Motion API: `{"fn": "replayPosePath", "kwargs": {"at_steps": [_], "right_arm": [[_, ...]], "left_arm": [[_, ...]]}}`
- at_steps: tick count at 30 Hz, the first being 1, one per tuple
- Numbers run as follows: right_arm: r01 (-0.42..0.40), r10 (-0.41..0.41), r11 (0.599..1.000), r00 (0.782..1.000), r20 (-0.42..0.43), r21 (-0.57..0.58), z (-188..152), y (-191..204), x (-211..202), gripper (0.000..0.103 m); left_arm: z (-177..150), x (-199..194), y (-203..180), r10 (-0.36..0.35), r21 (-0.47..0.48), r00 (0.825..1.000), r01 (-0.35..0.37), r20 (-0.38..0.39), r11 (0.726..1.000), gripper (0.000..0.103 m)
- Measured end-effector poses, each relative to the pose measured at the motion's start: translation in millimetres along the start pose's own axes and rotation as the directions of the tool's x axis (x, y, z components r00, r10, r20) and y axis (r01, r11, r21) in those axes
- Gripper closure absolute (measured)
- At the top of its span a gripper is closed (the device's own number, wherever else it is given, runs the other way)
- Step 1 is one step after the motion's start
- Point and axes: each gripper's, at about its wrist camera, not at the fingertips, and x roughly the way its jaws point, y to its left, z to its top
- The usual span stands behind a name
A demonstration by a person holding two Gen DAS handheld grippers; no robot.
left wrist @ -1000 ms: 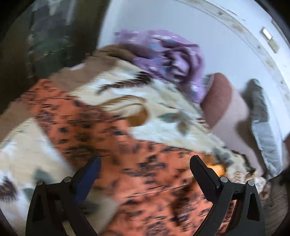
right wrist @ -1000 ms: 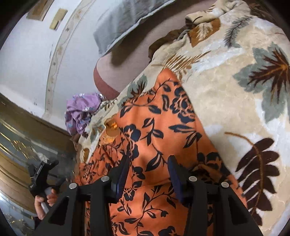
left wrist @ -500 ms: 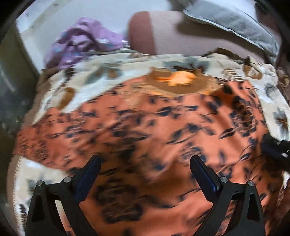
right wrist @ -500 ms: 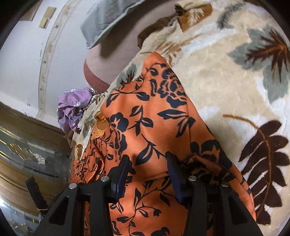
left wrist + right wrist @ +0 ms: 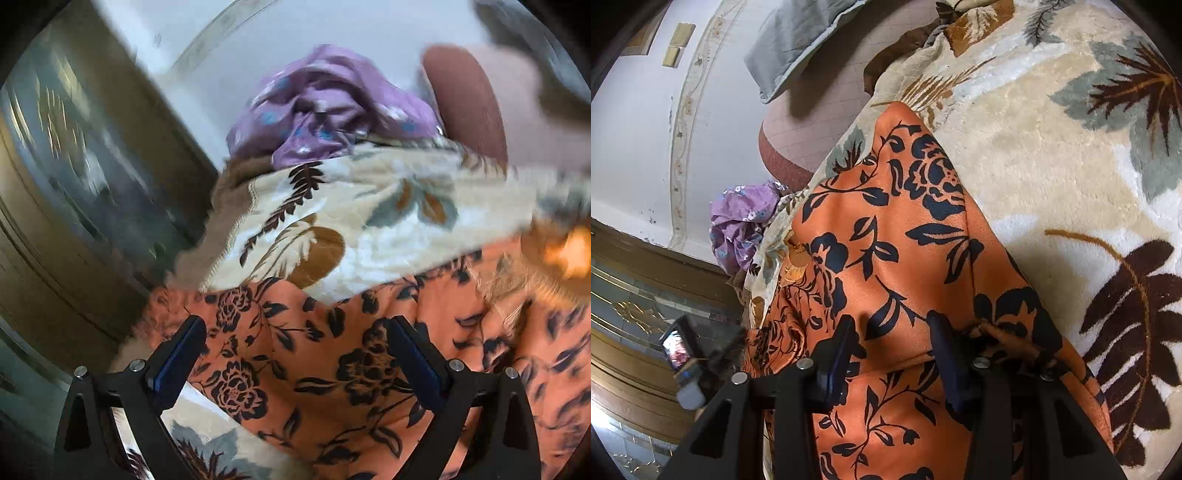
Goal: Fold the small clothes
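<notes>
An orange cloth (image 5: 886,266) with black flowers is spread on a cream blanket (image 5: 1052,177) with leaf shapes, and a fold of it is pinched in the right tongs (image 5: 892,332) near its lower edge. The left tongs (image 5: 295,343) are held wide apart over the far corner of the cloth, with nothing pressed between them. A purple cloth (image 5: 325,107) is bunched up at the blanket's far edge, well apart from the orange one, and a grey pillow (image 5: 801,40) is seen further back.
</notes>
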Motion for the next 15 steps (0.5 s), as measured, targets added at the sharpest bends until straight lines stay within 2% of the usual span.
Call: {"fn": "replayPosePath", "kwargs": {"at_steps": [2,4,5,7,8,9,10,11,14,15], "right_arm": [[0.006,-0.006,1.000,1.000,0.005,-0.004,-1,1,1,0.056],[0.007,-0.007,1.000,1.000,0.008,-0.005,-1,2,1,0.056],[0.004,-0.004,1.000,1.000,0.009,-0.001,-1,1,1,0.056],[-0.014,0.014,1.000,1.000,0.008,0.016,-1,-2,1,0.056],[-0.023,0.023,0.999,1.000,0.007,0.025,-1,-3,0,0.056],[-0.038,0.038,0.998,0.999,0.006,0.042,0,-6,-2,0.056],[-0.052,0.052,0.997,0.999,0.006,0.055,1,-9,-3,0.056],[-0.062,0.062,0.996,0.998,0.013,0.063,2,-10,-5,0.056],[-0.086,0.082,0.994,0.995,0.061,0.067,7,-12,-16,0.056],[-0.088,0.084,0.994,0.994,0.065,0.068,9,-12,-17,0.056]], "left_arm": [[0,-16,9,-0.115,-0.024,0.993,0.114,-0.014,0.993,0.005],[-12,-38,-11,-0.237,0.037,0.971,0.238,-0.023,0.971,0.005],[-22,-50,-29,-0.310,0.081,0.949,0.313,-0.047,0.946,0.005],[-48,-68,-75,-0.459,0.138,0.879,0.475,-0.133,0.869,0.005],[-56,-71,-90,-0.497,0.143,0.852,0.519,-0.163,0.843,0.005],[-67,-75,-111,-0.543,0.145,0.813,0.575,-0.209,0.805,0.005],[-76,-76,-129,-0.568,0.145,0.786,0.609,-0.245,0.780,0.005],[-82,-75,-142,-0.577,0.142,0.774,0.622,-0.262,0.770,0.005],[-83,-59,-158,-0.603,0.073,0.741,0.647,-0.295,0.759,0.005],[-80,-54,-157,-0.602,0.060,0.745,0.642,-0.288,0.765,0.005]]}}
